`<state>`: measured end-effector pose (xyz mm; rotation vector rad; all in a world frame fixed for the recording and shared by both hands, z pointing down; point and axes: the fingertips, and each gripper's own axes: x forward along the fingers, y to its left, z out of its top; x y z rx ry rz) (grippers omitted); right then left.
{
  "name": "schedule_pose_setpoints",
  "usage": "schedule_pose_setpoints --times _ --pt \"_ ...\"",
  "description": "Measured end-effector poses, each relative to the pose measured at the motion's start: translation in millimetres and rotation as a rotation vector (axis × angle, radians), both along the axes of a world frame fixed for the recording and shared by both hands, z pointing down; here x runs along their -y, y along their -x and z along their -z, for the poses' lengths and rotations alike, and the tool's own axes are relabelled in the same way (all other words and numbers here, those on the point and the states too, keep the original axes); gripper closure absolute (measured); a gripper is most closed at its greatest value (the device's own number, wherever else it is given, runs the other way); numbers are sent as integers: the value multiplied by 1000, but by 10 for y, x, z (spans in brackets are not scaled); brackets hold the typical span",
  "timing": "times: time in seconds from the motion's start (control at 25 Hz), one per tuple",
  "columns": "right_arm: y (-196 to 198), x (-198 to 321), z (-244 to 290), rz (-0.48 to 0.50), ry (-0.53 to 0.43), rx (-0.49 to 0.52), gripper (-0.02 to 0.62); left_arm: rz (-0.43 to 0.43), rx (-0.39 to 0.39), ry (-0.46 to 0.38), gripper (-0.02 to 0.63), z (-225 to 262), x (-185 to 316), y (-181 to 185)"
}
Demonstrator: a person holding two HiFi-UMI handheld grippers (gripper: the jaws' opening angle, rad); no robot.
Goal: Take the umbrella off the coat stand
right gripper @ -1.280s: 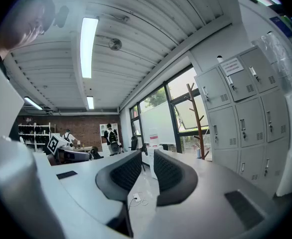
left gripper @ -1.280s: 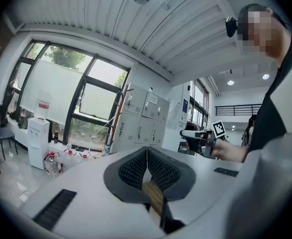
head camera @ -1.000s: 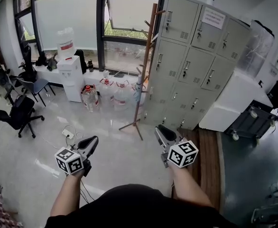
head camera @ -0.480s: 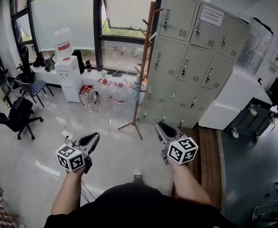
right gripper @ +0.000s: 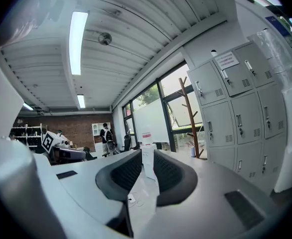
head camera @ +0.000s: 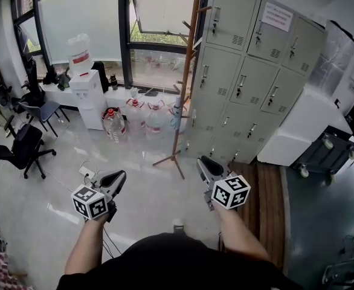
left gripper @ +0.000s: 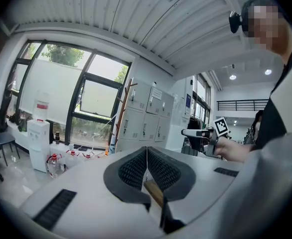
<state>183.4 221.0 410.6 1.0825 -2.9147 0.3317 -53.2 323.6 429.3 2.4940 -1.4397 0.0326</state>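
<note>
Two grippers are held out over the pale floor (head camera: 147,189), one in each of the person's hands, both pointing toward the far side of the room. The left gripper (head camera: 118,177) has its jaws together: in the left gripper view (left gripper: 146,151) the dark ribbed pads meet at their tips with nothing between them. The right gripper (head camera: 204,161) has its jaws apart and empty; in the right gripper view (right gripper: 147,156) only the distant room shows through the gap.

The wooden coat stand (head camera: 183,83) stands upright at the far middle, on splayed feet, just left of a bank of grey lockers (head camera: 243,77) and in front of a tall window (head camera: 159,23). A slim, pale blue bundle hanging about halfway down the pole looks like the umbrella (head camera: 176,115), though it is small from here. It is still on the stand, well apart from both grippers.

To the left of the stand, several large water bottles (head camera: 113,124) sit on the floor beside a white water dispenser (head camera: 87,95). A black office chair (head camera: 23,144) stands at the far left
</note>
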Motion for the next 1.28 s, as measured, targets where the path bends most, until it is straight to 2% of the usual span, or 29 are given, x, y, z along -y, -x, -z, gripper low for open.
schedule_pose_setpoints --times 1.0,1.28 --pt "283 1728 -297 40 60 -41 506 57 -14 86 581 -360 1584 282" --pt "295 2095 -297 66 62 -48 506 67 -14 91 581 -331 1930 208"
